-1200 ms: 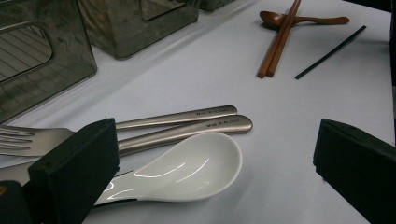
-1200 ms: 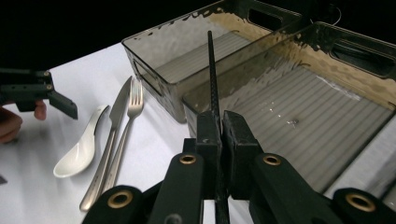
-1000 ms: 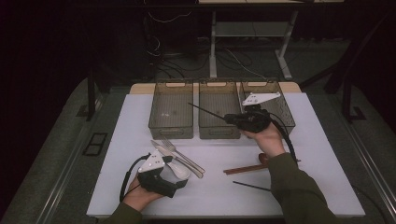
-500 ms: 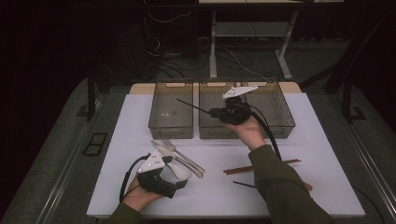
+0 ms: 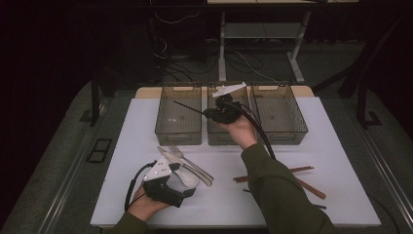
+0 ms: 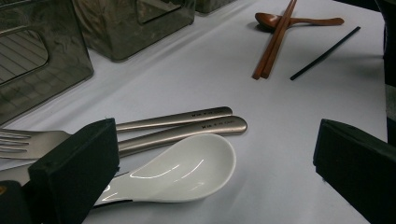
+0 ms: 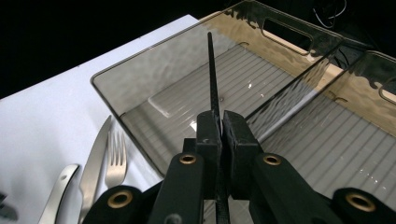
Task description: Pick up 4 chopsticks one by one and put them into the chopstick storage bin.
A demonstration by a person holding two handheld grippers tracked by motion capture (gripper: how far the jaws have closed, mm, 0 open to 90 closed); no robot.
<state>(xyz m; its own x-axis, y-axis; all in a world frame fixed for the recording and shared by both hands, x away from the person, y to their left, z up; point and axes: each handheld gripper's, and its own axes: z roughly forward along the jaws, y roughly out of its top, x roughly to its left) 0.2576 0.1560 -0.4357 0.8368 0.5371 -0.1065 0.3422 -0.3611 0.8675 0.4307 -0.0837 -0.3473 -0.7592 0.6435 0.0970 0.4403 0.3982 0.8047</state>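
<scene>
Clamping black chopstick point(image 7: 212, 79) between fingers point(image 7: 208, 135) — over left bin point(image 7: 140, 88)

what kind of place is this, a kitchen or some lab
Most likely a lab or recording workspace, not a kitchen: a white table in a dark room, three clear bins lined up for sorting cutlery, and loose cables on the floor by a desk frame.

Fork point(image 6: 28, 140) tines cut off (perhaps a knife beside).

1. White ceramic spoon point(image 6: 180, 170) on the counter point(image 6: 280, 140), between the open jaws.
2. Fork point(image 6: 28, 140) and steel handles point(image 6: 187, 125) just behind.
3. Wooden chopsticks point(image 6: 273, 42) across a wooden spoon point(image 6: 299, 20); black chopstick point(image 6: 325, 52) beside.
</scene>
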